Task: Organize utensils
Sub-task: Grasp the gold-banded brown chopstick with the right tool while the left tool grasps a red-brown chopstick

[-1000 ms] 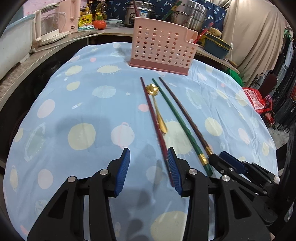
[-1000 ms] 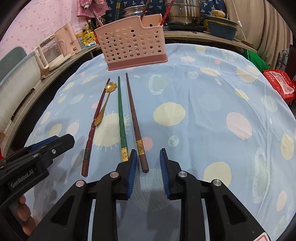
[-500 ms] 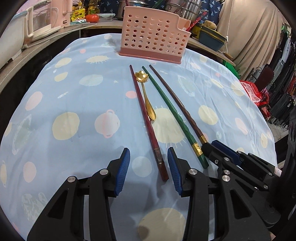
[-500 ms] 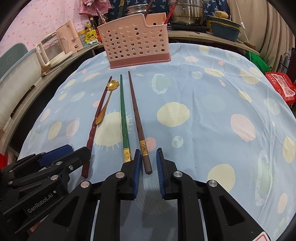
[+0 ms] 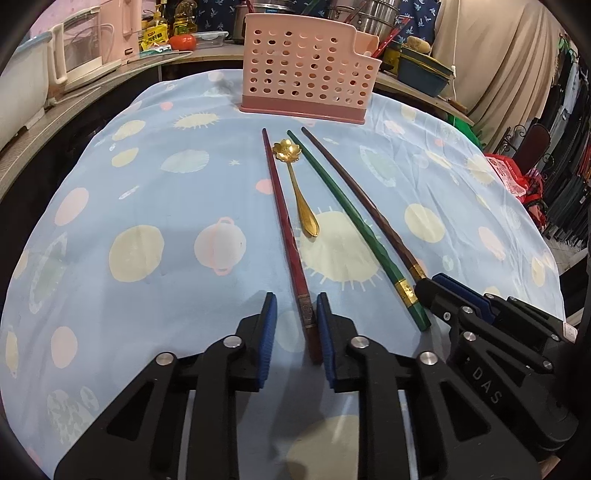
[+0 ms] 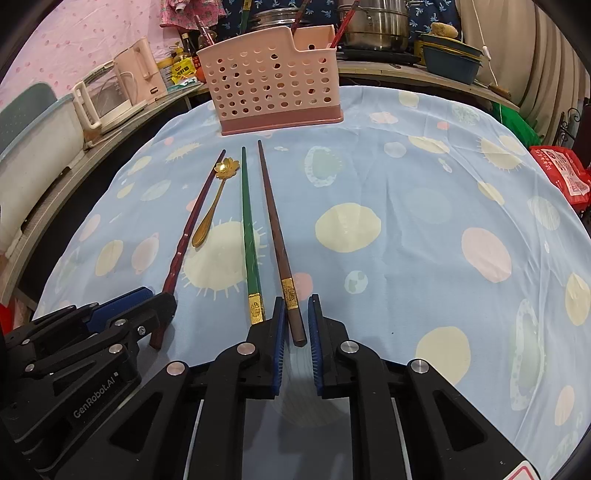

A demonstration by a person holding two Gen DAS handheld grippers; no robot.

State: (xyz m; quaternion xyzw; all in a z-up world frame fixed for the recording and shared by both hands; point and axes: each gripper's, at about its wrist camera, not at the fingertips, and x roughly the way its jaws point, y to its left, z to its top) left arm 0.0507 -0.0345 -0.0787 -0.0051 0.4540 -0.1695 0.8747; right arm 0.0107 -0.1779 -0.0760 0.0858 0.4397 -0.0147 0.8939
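Note:
A dark red chopstick (image 5: 286, 229), a gold flower-handled spoon (image 5: 301, 195), a green chopstick (image 5: 354, 218) and a brown chopstick (image 5: 364, 199) lie side by side on the blue cloth, pointing at a pink perforated utensil holder (image 5: 308, 70). My left gripper (image 5: 293, 325) is open, its blue pads either side of the red chopstick's near end. My right gripper (image 6: 295, 325) is narrowly open around the brown chopstick's (image 6: 280, 254) near end, pads close but a gap shows. The holder (image 6: 273, 85) stands at the far table edge.
A counter behind the table carries a pink kettle (image 6: 138, 70), bottles, steel pots (image 6: 376, 26) and a blue basin (image 6: 452, 61). Red bags (image 6: 561, 170) lie past the right table edge. Each gripper shows in the other's view.
The left gripper moved forward and its jaws narrowed around the red chopstick's end. The right gripper narrowed around the brown chopstick's end.

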